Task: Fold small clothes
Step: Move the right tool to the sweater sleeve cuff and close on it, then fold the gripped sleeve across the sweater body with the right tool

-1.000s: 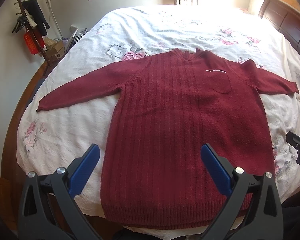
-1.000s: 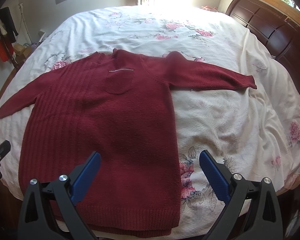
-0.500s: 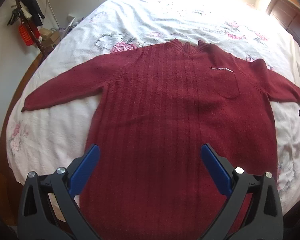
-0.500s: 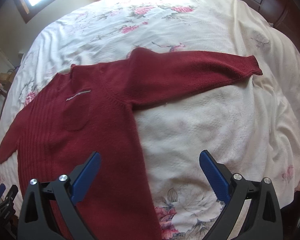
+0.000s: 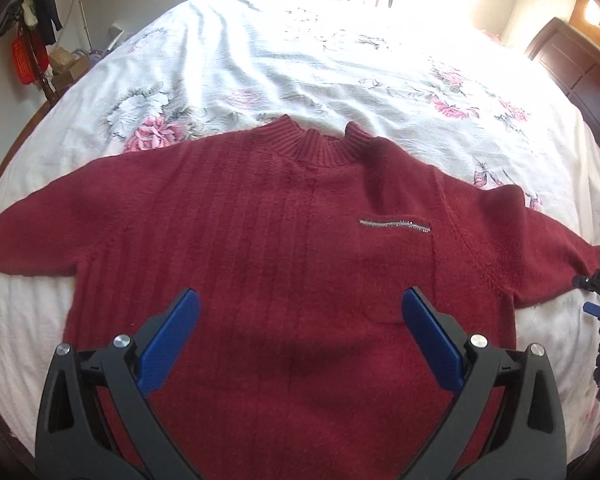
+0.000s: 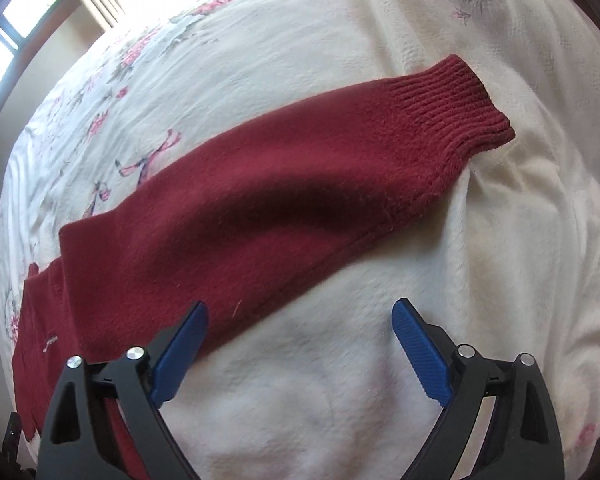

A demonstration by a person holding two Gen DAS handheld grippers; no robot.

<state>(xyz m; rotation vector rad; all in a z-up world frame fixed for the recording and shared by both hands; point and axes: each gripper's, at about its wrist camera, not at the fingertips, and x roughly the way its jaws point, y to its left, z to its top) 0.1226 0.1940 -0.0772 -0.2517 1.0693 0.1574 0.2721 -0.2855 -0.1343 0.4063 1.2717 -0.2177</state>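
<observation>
Sweater (image 5: 292,248): dark red knit, lying flat and face up on the bed (image 5: 340,60), sleeves spread to either side. Ribbed collar (image 5: 320,146) at 12 o'clock of the body; vertical ribbing runs down the body's left half in the left wrist view, while the right half is plain. A chest pocket (image 5: 404,272) sits at 3 o'clock of the centre seam, its top edge trimmed with a thin silver strip (image 5: 396,225).

Right sleeve (image 6: 284,184): seen close in the right wrist view, running from 8 o'clock to 2 o'clock and ending in a ribbed cuff (image 6: 460,100) that rests on the bedspread. A soft fold bulges along its middle.

Bedspread: white with pink and grey flowers, creased. A dark wooden headboard (image 5: 580,76) stands at 2 o'clock in the left wrist view; a coat stand (image 5: 36,36) with hanging items stands at 10 o'clock beside the bed.

Left gripper (image 5: 300,328): above the sweater's lower chest, jaws wide apart, holding nothing; whether the blue pads (image 5: 168,344) touch the knit cannot be told.

Right gripper (image 6: 300,344): jaws wide apart and empty. The left pad (image 6: 180,356) overlaps the sleeve's near edge; the right pad (image 6: 420,356) is over bare bedspread. Part of this gripper shows at 3 o'clock in the left wrist view, just beyond the sleeve.
</observation>
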